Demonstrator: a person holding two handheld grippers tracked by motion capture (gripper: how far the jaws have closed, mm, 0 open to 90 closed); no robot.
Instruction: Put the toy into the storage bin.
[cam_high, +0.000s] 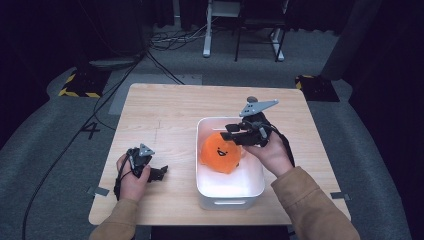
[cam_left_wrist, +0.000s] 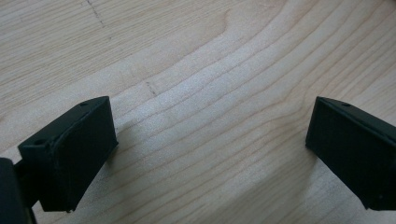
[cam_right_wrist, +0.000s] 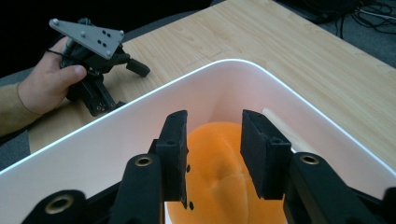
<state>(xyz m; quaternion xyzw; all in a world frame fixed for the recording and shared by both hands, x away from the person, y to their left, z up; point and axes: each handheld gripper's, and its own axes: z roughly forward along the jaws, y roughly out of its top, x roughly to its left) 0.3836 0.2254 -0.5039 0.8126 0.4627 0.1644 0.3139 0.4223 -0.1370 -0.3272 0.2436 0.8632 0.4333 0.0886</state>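
My right tongs (cam_right_wrist: 214, 154) hover just above the orange plush (cam_right_wrist: 224, 186) lying inside the white bin (cam_right_wrist: 112, 135), jaws slightly apart and gripping nothing, while my left tongs (cam_left_wrist: 210, 154) rest wide open on the table (cam_left_wrist: 196, 56) left of the bin.

Grey carpet floor (cam_high: 45, 125), dark room, cables (cam_high: 170, 37) behind
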